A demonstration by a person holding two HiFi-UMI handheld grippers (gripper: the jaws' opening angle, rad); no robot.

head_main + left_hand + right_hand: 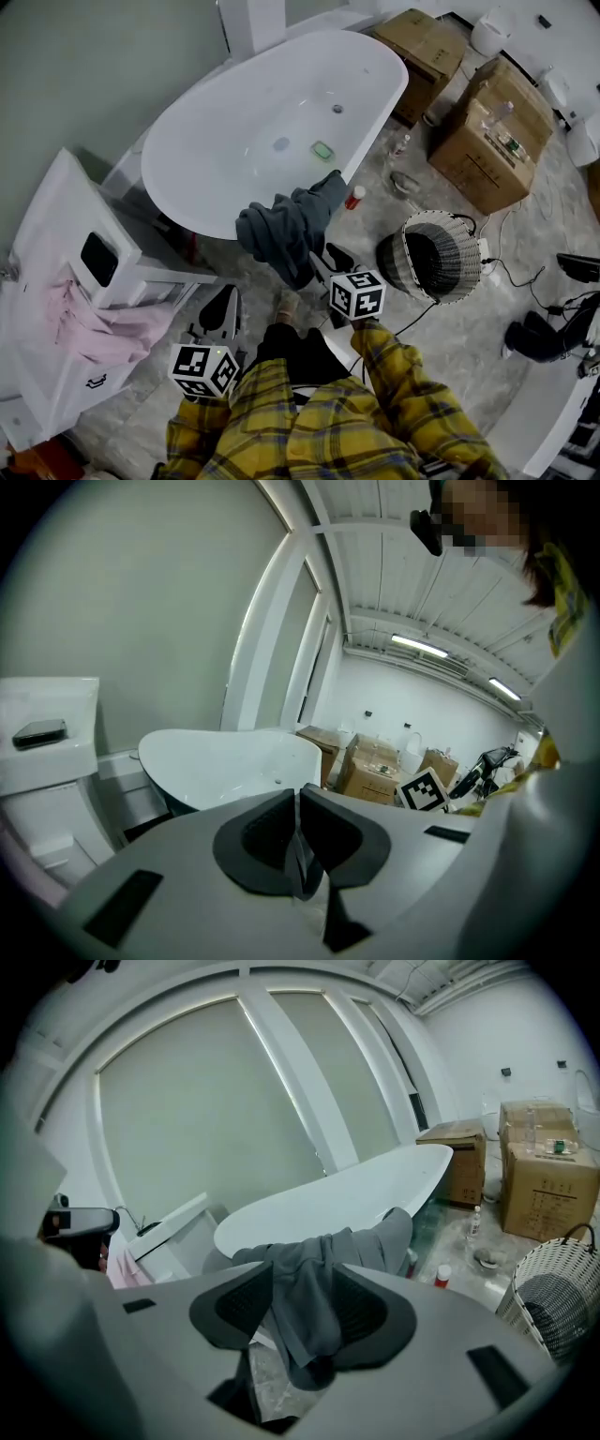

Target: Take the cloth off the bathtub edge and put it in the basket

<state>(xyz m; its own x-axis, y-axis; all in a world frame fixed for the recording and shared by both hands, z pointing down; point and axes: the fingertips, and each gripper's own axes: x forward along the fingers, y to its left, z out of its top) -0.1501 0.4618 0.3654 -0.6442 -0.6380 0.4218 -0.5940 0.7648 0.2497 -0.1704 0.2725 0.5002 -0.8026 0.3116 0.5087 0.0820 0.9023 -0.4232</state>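
Observation:
A dark grey cloth (286, 230) hangs over the near rim of the white bathtub (206, 141). My right gripper (328, 264) sits just right of the cloth's lower end. In the right gripper view its jaws stand open, and the cloth (370, 1241) hangs in the gap between the fingers (234, 1312); I see no pad pressing on it. The left gripper (223, 311) is lower left, apart from the cloth, and its jaws are shut on nothing (298, 803). The woven basket (436, 255) stands on the floor to the right of the cloth.
Left of the tub is a white cabinet (66, 244) with a pink cloth (98, 333) hanging from it. Cardboard boxes (492, 131) stand at the back right. Small bottles and a red-capped can (354, 197) lie on the floor between tub and basket. A cable (511, 272) runs past the basket.

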